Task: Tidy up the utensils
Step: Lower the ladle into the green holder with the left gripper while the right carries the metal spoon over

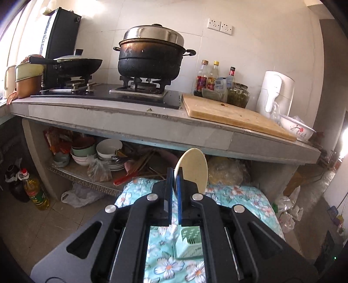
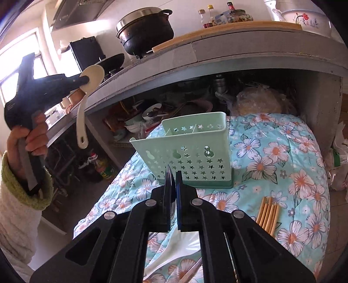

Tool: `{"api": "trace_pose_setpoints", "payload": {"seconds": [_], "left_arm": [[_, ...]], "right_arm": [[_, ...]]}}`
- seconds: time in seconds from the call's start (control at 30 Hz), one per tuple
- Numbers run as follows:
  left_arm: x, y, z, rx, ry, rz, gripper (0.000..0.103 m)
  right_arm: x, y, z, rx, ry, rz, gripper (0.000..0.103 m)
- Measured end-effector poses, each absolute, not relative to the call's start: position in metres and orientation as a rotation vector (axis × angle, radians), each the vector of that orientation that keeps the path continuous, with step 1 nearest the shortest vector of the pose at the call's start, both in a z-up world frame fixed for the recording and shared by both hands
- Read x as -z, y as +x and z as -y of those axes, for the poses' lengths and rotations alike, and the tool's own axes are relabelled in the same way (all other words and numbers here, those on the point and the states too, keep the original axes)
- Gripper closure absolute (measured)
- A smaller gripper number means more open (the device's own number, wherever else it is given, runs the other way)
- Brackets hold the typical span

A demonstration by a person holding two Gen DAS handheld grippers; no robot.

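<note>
Left gripper [image 2: 86, 79]: we saw it clenched on the bowl of a cream plastic rice paddle [image 2: 92, 76], raised clear of the cloth.
Right gripper [image 2: 174, 180]: clamped on a thin dark blade-like utensil [image 2: 169, 185] we could not identify.
Progress: we found the mint-green perforated plastic utensil caddy [image 2: 191, 152] apparently empty; bamboo chopsticks [image 2: 268, 214] lay unsorted beside it.
Surface: a turquoise floral quilt [image 2: 293, 163].
Room: a kitchen, grey tiled counter [image 1: 130, 122] behind.

Ahead of the claw, white tiled wall [image 1: 134, 17] behind grey counter [image 1: 130, 122]; bright window [image 2: 19, 65] far left; tiled floor [image 1: 43, 217] below.
</note>
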State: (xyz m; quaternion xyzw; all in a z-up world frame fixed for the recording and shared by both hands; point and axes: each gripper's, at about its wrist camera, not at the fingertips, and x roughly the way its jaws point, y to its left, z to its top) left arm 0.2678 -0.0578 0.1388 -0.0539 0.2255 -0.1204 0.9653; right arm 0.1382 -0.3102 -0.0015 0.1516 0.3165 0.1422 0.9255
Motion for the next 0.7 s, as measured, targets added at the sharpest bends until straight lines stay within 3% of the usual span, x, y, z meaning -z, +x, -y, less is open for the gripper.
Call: {"api": "trace_pose_setpoints", "payload": {"seconds": [0.7], "left_arm": [[-0.041,0.353,0.098,0.120,-0.069,-0.464,0.100]], "right_arm": [[0.020,0.137,0.345,-0.276,0.424,-0.668,0.099]]}}
